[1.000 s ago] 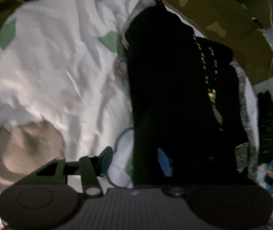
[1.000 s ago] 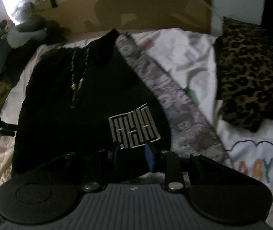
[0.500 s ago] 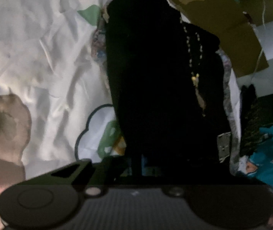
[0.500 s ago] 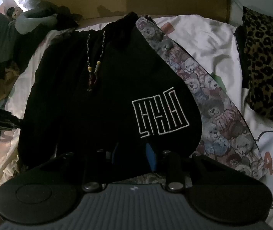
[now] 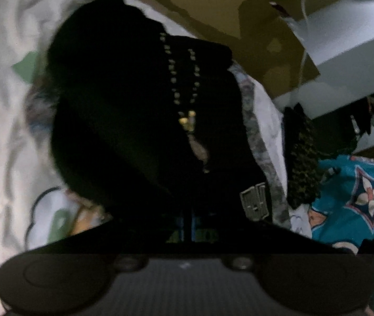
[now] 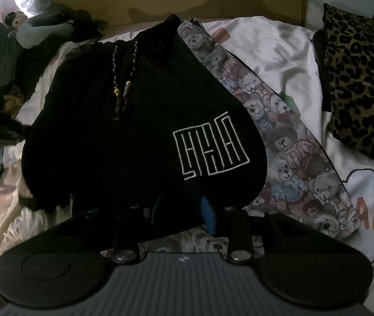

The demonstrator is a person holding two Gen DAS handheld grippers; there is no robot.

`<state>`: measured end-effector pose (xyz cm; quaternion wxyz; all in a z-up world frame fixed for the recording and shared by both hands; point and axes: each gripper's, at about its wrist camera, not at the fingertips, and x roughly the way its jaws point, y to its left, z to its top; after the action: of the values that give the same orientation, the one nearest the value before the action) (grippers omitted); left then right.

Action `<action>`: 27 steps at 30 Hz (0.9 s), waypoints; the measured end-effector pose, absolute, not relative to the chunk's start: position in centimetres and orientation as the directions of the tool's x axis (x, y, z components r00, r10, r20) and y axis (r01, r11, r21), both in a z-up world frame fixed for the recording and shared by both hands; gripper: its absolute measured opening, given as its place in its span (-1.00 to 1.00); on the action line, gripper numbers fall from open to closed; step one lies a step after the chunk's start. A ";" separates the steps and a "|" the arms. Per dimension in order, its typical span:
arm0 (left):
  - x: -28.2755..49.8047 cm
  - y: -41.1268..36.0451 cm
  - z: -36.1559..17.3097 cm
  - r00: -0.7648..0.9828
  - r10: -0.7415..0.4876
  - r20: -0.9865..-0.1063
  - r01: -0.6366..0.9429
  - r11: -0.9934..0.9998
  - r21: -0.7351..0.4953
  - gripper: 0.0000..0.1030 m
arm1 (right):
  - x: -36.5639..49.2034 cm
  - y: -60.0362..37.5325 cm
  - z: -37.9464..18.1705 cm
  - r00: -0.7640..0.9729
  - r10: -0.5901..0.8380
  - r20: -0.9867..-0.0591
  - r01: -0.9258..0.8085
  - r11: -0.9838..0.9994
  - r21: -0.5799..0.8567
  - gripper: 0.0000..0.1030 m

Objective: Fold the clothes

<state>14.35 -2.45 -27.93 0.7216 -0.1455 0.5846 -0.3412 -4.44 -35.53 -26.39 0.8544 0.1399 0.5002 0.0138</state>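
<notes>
1. A black hoodie (image 6: 124,142) lies on a bed, over a strip of teddy-bear cloth (image 6: 287,142) that lies on a white sheet (image 6: 271,52).
2. Its white line logo (image 6: 210,147) shows near the right edge, and a beaded cord (image 6: 124,79) hangs down the chest.
3. The right tool (image 6: 183,210) has its blue pads (image 6: 208,213) part-way apart at the hoodie's near hem; black cloth sits between them, but whether they press on it I cannot tell. They have just been opening.
4. The left tool (image 5: 187,223) is pressed together, its pads meeting in shadow at the hoodie's near edge; the dark hides whether cloth is caught.
5. A leopard pillow (image 6: 358,79) rests on the sheet to the right, apart from the hoodie.
6. In the left view a teal cloth (image 5: 350,200) lies off the bed's far side.
</notes>
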 end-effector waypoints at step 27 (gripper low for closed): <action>17.4 -3.5 -25.7 0.160 -0.647 -0.746 0.429 0.726 -0.538 0.14 | -3.1 -33.0 -27.2 0.469 0.208 -0.859 0.079 0.958 0.275 -0.18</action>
<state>17.36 -3.53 -25.65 0.7549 -0.1009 0.5414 -0.3562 -3.06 -32.98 -27.20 0.8456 0.1392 0.5139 0.0381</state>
